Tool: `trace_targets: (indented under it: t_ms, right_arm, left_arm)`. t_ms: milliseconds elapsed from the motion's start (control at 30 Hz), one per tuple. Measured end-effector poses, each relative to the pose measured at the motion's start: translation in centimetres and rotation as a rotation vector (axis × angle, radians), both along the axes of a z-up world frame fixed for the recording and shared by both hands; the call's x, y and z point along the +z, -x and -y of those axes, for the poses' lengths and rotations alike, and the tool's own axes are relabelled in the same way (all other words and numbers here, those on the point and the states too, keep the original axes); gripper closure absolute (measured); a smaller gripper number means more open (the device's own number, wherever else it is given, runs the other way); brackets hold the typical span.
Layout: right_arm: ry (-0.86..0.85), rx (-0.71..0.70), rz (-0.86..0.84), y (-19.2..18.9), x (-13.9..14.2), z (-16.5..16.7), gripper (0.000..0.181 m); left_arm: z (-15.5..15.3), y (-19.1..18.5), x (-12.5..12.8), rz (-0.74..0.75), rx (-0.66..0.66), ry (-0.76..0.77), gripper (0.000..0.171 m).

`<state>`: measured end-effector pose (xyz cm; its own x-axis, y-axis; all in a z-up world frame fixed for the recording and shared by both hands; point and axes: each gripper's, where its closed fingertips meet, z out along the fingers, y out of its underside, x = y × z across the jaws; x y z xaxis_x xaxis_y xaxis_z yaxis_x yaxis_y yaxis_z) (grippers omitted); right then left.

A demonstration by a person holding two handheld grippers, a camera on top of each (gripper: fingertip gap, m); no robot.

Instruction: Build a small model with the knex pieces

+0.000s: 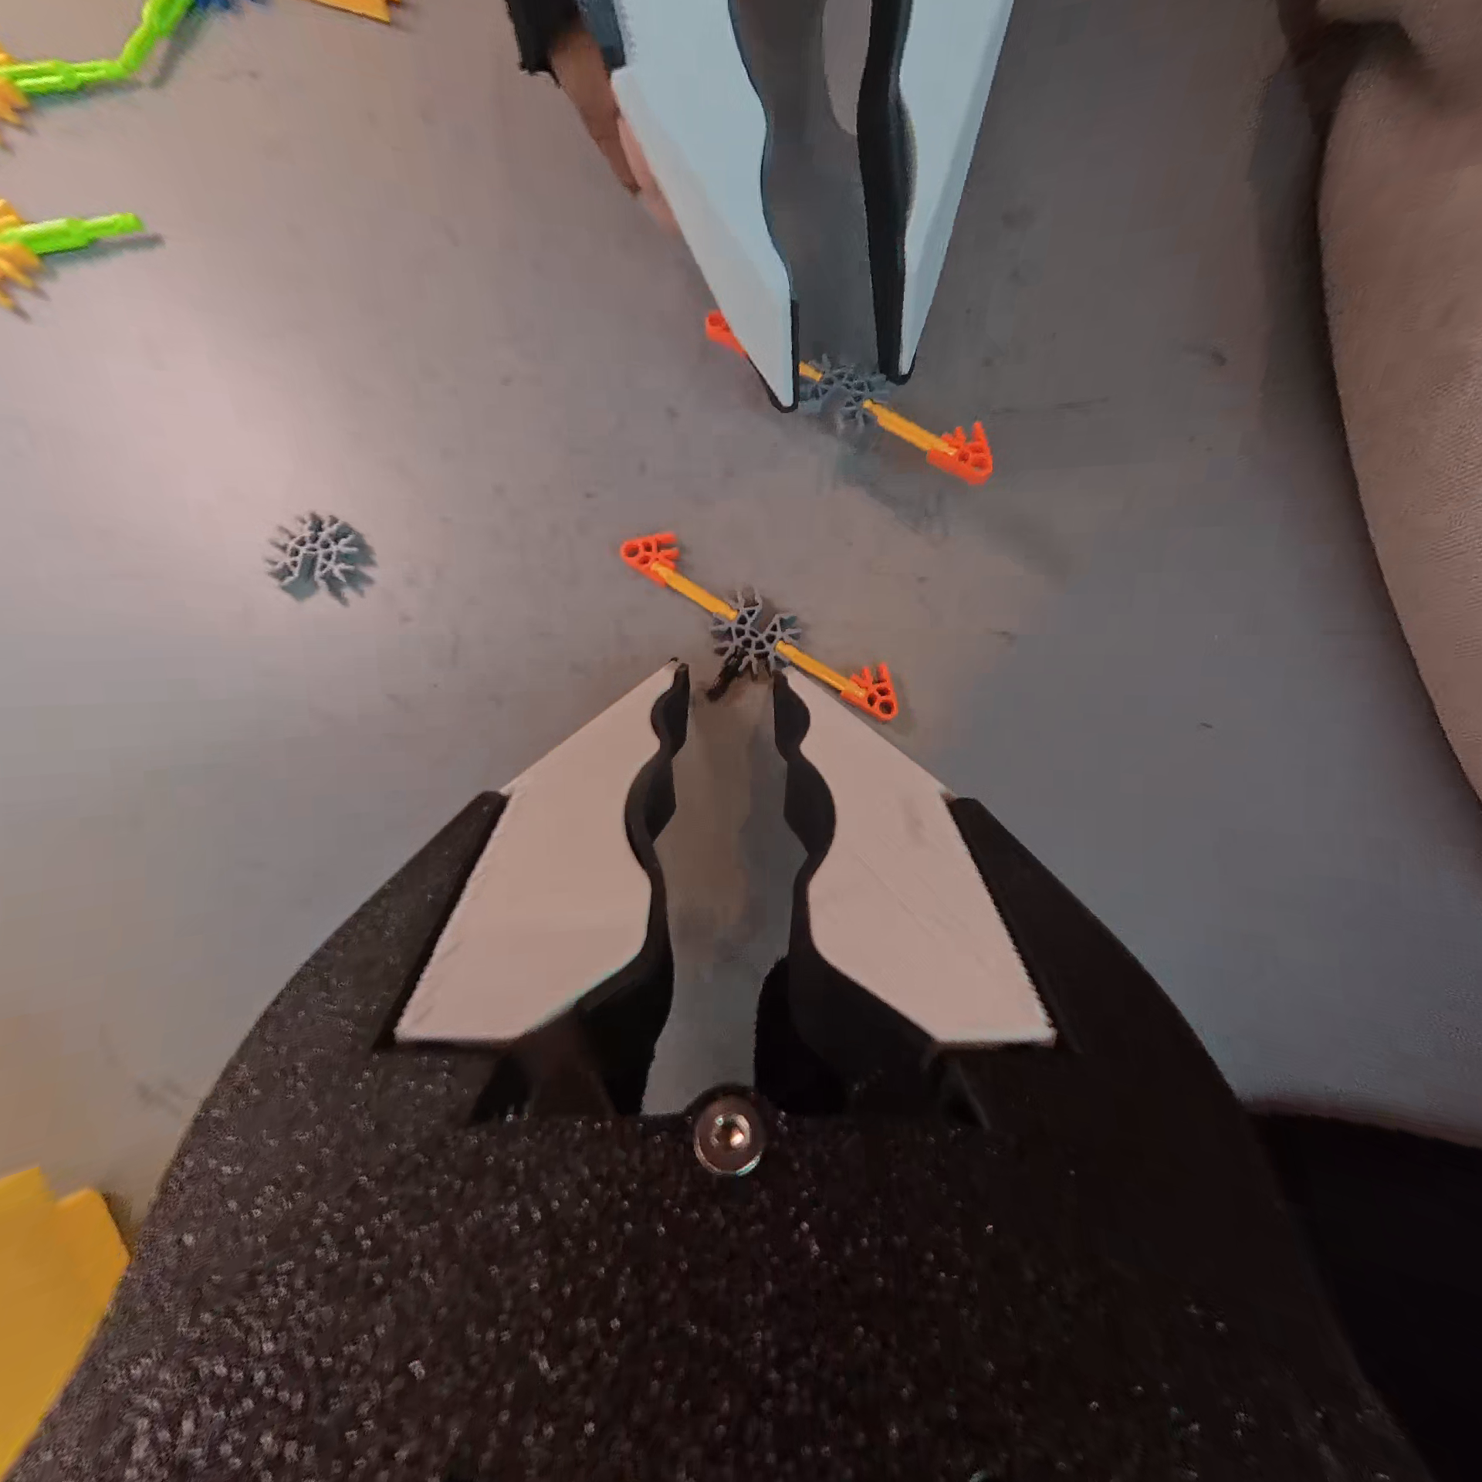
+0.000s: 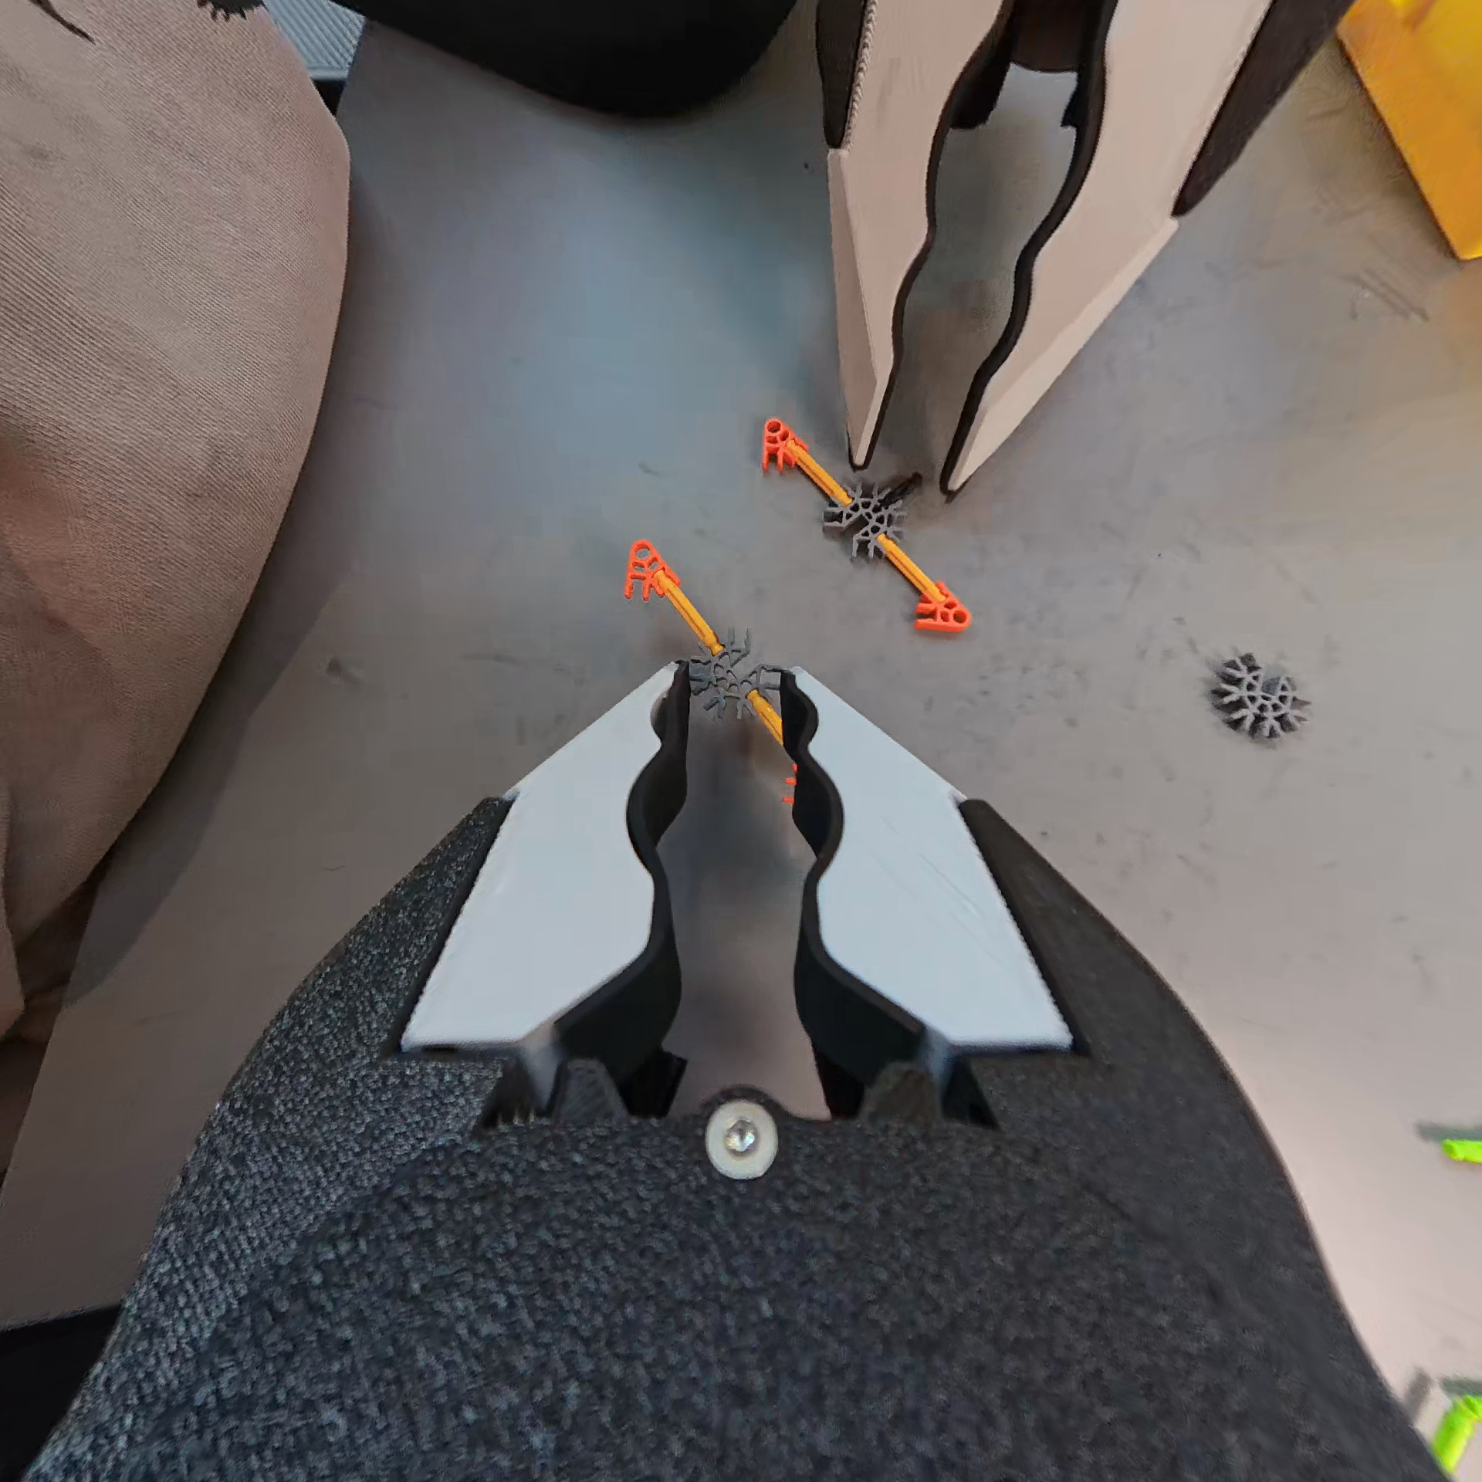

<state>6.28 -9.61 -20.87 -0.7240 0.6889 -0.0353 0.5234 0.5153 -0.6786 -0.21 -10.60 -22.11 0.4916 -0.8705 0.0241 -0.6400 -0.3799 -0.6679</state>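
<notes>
Two small assemblies lie on the grey table (image 1: 401,401). Each is a grey snowflake connector on a yellow rod with an orange connector at both ends. My left gripper (image 1: 728,674) is open, its tips just short of the near assembly's grey connector (image 1: 754,629), with a short black stub between them. It also shows in the right wrist view (image 2: 906,473), above that assembly (image 2: 866,517). My right gripper (image 2: 735,674) is closed on the other assembly's grey connector (image 2: 730,682), pads touching both sides. It enters the left wrist view from the top (image 1: 840,389).
A loose grey snowflake connector (image 1: 321,553) (image 2: 1259,694) lies apart from the assemblies. Green rods with yellow connectors (image 1: 80,76) lie at the left wrist view's top left. A yellow box (image 2: 1419,120) stands at one edge. Beige cloth (image 2: 120,401) borders the table.
</notes>
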Motion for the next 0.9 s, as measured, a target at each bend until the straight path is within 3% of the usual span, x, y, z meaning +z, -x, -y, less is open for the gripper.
trace_targets:
  t_ms: [267, 567, 700, 900]
  right_arm:
    - [0.031, 0.010, 0.023, 0.7, -0.9, 0.0, 0.161]
    - [-0.003, -0.015, -0.099, 1.4, 0.0, -0.8, 0.158]
    - [-0.084, 0.033, -0.145, 0.6, 0.1, -0.6, 0.159]
    - [-0.132, 0.054, -0.068, 0.6, -1.3, -0.1, 0.159]
  left_arm:
    - [-0.6, -1.0, -0.4, -0.034, -0.027, 0.041, 0.168]
    - [-0.5, -0.6, -0.1, -0.025, 0.140, -0.046, 0.168]
    - [-0.2, -0.6, 0.6, 0.021, 0.164, -0.069, 0.168]
    - [0.2, -1.1, 0.5, 0.047, 0.139, -0.075, 0.168]
